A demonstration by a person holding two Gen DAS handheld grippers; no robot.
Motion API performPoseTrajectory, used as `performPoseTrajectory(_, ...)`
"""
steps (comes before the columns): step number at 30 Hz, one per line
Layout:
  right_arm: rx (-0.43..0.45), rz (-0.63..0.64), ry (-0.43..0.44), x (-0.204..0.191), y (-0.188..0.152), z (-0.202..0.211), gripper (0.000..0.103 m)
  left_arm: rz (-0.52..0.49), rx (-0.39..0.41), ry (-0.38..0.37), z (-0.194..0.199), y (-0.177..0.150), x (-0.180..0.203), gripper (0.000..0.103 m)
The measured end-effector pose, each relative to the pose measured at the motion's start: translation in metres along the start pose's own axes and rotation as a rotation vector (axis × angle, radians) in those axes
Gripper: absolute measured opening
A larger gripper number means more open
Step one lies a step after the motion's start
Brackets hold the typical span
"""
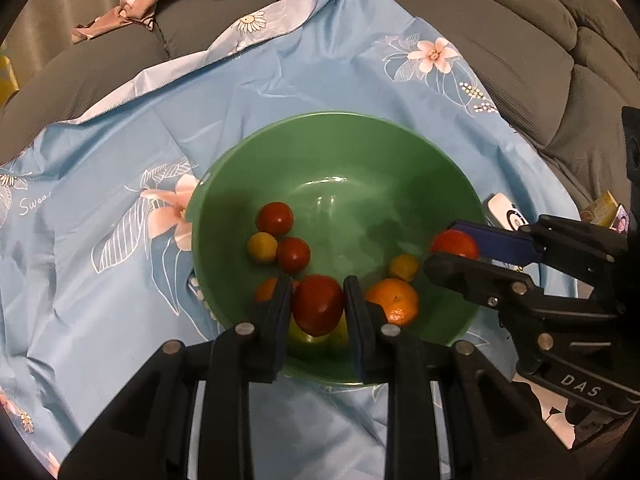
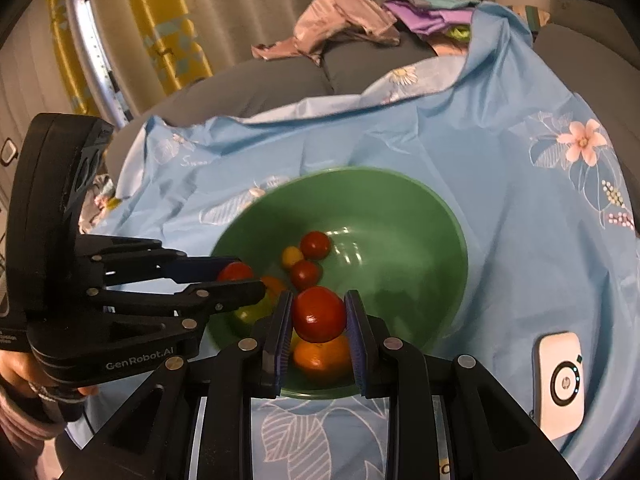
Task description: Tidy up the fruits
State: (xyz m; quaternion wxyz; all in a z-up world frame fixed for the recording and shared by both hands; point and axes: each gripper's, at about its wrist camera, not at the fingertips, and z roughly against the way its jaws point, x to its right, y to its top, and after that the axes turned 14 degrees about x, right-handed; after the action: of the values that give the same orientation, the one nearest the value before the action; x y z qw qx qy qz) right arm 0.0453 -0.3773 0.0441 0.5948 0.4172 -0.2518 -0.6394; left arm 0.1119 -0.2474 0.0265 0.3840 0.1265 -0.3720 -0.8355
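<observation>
**Two tomatoes held over the green bowl**

We see each gripper clamped on a red tomato above the green bowl: left gripper at six o'clock, right gripper at three. Loose tomatoes, small yellow fruits and an orange lie below. Floral blue cloth surrounds the bowl; a white device sits at four o'clock.

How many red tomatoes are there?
4. One is gripped in the left claw, one in the right claw, and two loose tomatoes lie in the green bowl. More may hide under the fruit.
</observation>
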Motion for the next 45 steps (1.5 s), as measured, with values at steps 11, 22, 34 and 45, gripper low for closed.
performPoseTrajectory(11,0.012,0.013,-0.043,-0.004,0.010,0.016,0.028,0.002,0.027,0.034,0.018,0.010,0.002,0.056)
performPoseTrajectory(22,0.033,0.042,-0.071,-0.017,0.027,0.044,0.039,0.010,0.064,0.078,0.058,0.017,0.007,0.083)
performPoseTrajectory(34,-0.003,0.032,-0.140,-0.022,0.069,0.077,0.051,0.078,0.058,0.147,0.102,0.040,0.008,0.102)
performPoseTrajectory(45,-0.026,0.098,-0.105,-0.034,0.099,0.099,0.051,0.139,0.057,0.091,0.124,0.069,0.011,0.102)
